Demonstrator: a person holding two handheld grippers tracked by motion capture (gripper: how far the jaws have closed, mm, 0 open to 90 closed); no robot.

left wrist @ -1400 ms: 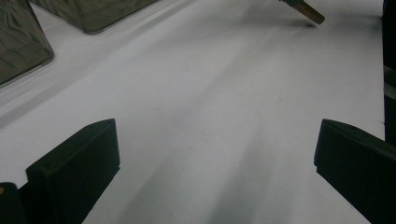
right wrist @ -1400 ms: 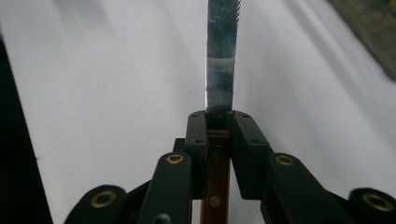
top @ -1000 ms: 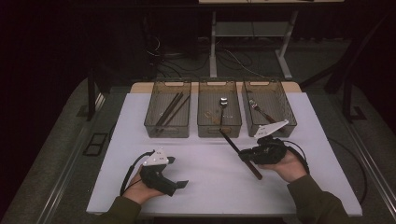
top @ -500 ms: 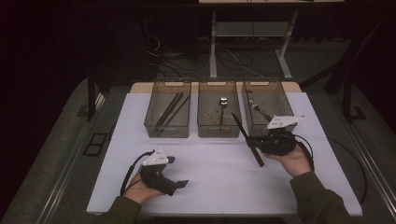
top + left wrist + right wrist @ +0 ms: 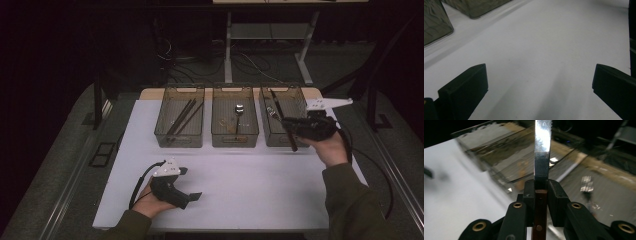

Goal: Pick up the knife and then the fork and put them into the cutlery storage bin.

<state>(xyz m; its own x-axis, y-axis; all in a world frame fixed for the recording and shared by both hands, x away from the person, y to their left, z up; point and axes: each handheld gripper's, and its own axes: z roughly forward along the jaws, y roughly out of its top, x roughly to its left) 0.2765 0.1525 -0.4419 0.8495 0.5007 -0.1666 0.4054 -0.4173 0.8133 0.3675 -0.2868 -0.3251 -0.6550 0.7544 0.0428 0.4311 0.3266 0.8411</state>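
- High view: the right gripper (image 5: 300,127) is raised at the right end of the worktop (image 5: 240,200), over the near edge of the right bin (image 5: 280,112).
- Its jaws are closed on a knife (image 5: 285,125) with a dark handle. The knife slants, handle end low toward the person and blade up and away over the right bin.
- Three clear bins stand in a row at the far side of the worktop. The left bin (image 5: 172,135) holds dark sticks (image 5: 182,116), the middle bin (image 5: 235,137) holds a spoon (image 5: 239,111), and the right bin holds some metal cutlery that is too small to name.
- The left gripper (image 5: 187,192) rests low on the worktop near the front left edge, in the person's hand (image 5: 150,202), well apart from the bins. Its jaws are apart with nothing between them.
- Left gripper view: the two black jaws stand wide apart over bare white worktop (image 5: 544,50), holding nothing. Corners of two bins (image 5: 439,22) show at the upper left.
- Right gripper view: the jaws are pressed on both sides of the knife (image 5: 541,157), just where the brown riveted handle (image 5: 539,215) meets the blade. The serrated steel blade rises straight up from the jaws. Behind it lies a clear bin (image 5: 506,157), blurred, with the white worktop at the left.
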